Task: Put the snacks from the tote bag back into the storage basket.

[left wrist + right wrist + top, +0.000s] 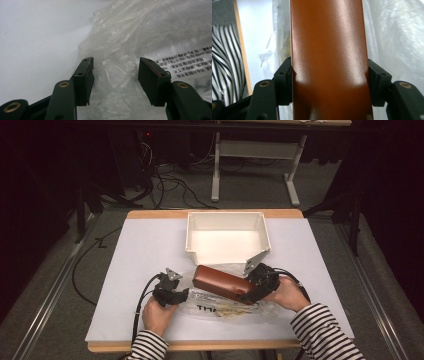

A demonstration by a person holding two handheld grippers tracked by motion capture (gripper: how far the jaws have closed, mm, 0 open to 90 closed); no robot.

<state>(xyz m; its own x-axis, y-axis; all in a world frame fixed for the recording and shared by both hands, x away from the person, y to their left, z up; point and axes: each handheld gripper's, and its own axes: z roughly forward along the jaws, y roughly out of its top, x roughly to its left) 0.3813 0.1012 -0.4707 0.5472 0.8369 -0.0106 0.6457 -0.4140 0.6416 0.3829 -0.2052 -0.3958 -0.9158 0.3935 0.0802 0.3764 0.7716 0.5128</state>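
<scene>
A smooth brown case [220, 281] is lifted at an angle over a crumpled clear plastic bag [225, 309] with black print. My right gripper [247, 294] is shut on the case's right end. In the right gripper view both pads press into the sides of the case [328, 45] at my right gripper [329, 72]. My left gripper [186, 295] rests at the bag's left end, pointing right. Its jaws stand apart in the left gripper view, where my left gripper [115, 67] has loose bag film [130, 37] lying between the pads, unsqueezed.
An empty white bin [192, 237] stands just behind the case, at the back middle of the table. A white sheet [145, 250] covers the wooden tabletop. Striped sleeves [325, 330] come in from the front edge. Cables trail from both grippers.
</scene>
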